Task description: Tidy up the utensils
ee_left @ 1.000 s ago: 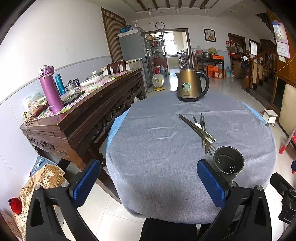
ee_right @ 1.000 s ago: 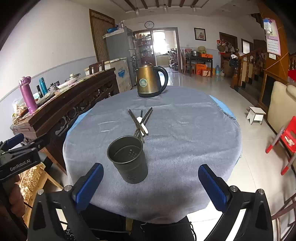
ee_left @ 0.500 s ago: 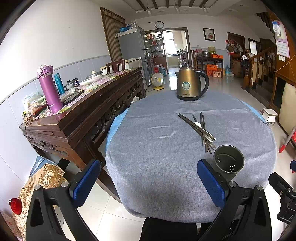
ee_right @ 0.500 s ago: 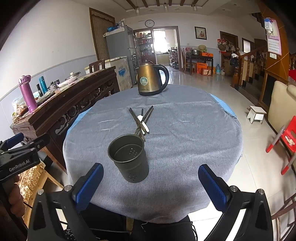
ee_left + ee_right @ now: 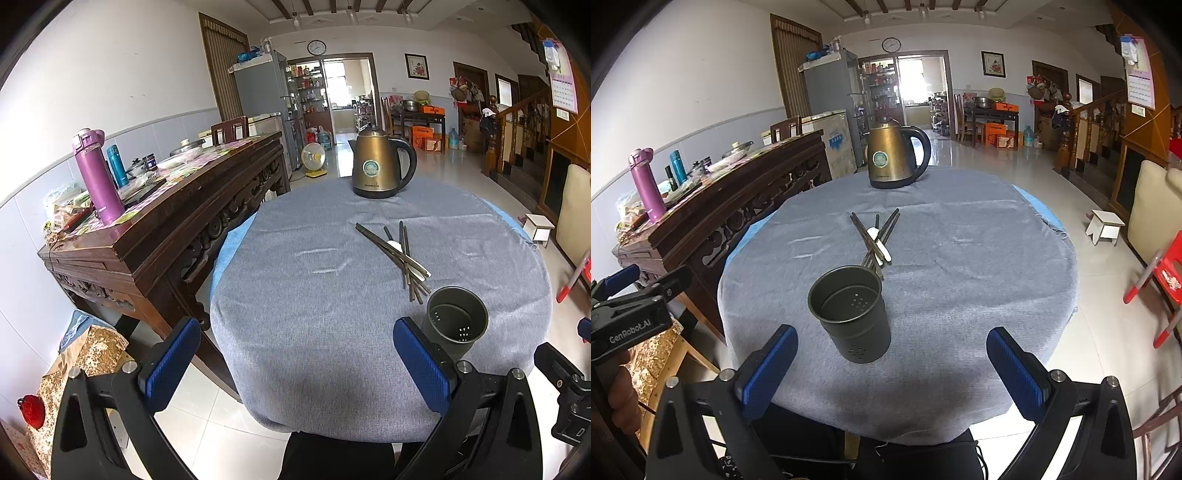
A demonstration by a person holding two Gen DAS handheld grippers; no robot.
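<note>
Grey cloth (image 5: 960, 280) covers round table (tiled floor (image 5: 1108, 332) around).

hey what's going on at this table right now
A person holds a two-finger gripper in each hand at the near edge of a round table with a grey cloth. Both the left gripper and the right gripper are open and hold nothing. A loose pile of chopsticks, with one white piece among them, lies mid-table. The dark holder cup stands upright and empty just in front of the pile. A gold kettle stands at the far side. No utensil is in the cup yet.
</note>
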